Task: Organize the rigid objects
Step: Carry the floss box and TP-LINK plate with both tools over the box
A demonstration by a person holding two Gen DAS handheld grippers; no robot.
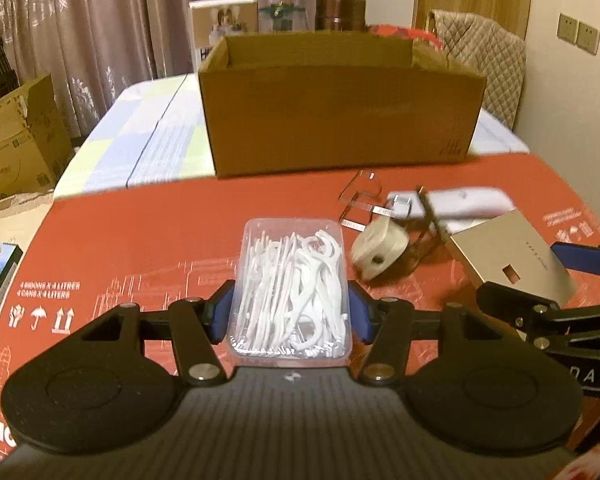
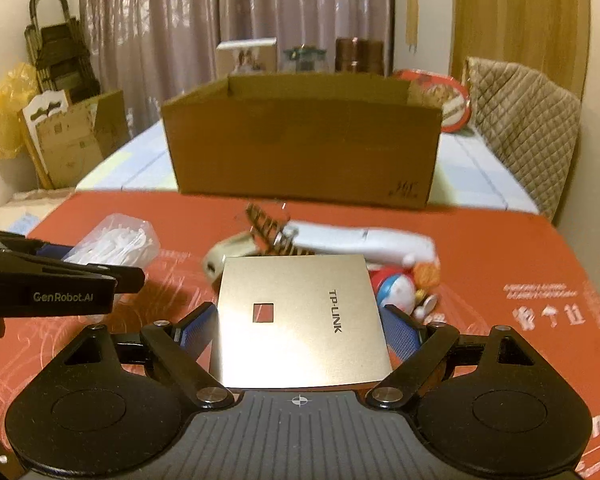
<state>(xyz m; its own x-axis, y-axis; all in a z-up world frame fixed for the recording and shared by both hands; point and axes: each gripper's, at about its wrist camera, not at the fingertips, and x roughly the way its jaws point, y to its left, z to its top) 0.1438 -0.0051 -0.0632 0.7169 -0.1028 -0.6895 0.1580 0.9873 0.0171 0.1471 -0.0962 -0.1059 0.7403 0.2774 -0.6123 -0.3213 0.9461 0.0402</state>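
Observation:
My left gripper (image 1: 290,314) is shut on a clear plastic box of white floss picks (image 1: 290,288), its blue pads against both long sides. The box also shows in the right wrist view (image 2: 112,240). My right gripper (image 2: 300,330) is shut on a flat gold TP-LINK box (image 2: 300,316), which also shows in the left wrist view (image 1: 508,258). An open brown cardboard box (image 1: 340,104) stands ahead on the table and also shows in the right wrist view (image 2: 304,140). Both held items are just above or on the red mat (image 1: 140,232); I cannot tell which.
On the mat lie a beige round tape dispenser (image 1: 380,250), a clear acrylic stand (image 1: 360,198), a white long device (image 2: 360,240), a small metal rack (image 2: 272,228) and a Doraemon toy (image 2: 396,290). A quilted chair (image 2: 520,120) stands at the right, cartons (image 1: 16,136) at the left.

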